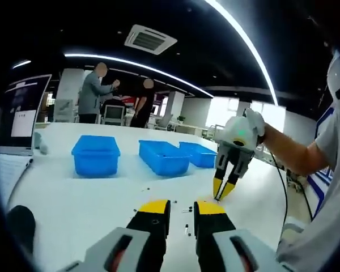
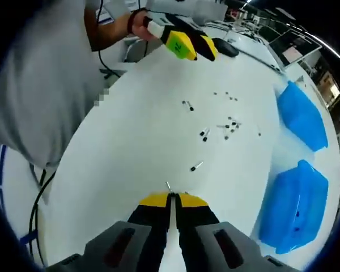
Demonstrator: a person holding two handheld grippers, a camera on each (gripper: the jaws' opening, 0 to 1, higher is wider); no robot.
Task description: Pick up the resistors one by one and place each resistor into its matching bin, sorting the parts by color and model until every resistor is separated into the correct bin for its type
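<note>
Several small dark resistors with thin leads lie scattered on the white table; some show between and ahead of my left jaws. Three blue bins stand in a row beyond them. My right gripper is shut low over the table, and a thin resistor lead pokes out of its tips. In the left gripper view the right gripper points down at the table. My left gripper is open with nothing in it and hovers above the table.
Two blue bins lie to the right in the right gripper view. A laptop sits at the table's left edge. Two people stand beyond the table's far side. A sleeve and a cable run along the near edge.
</note>
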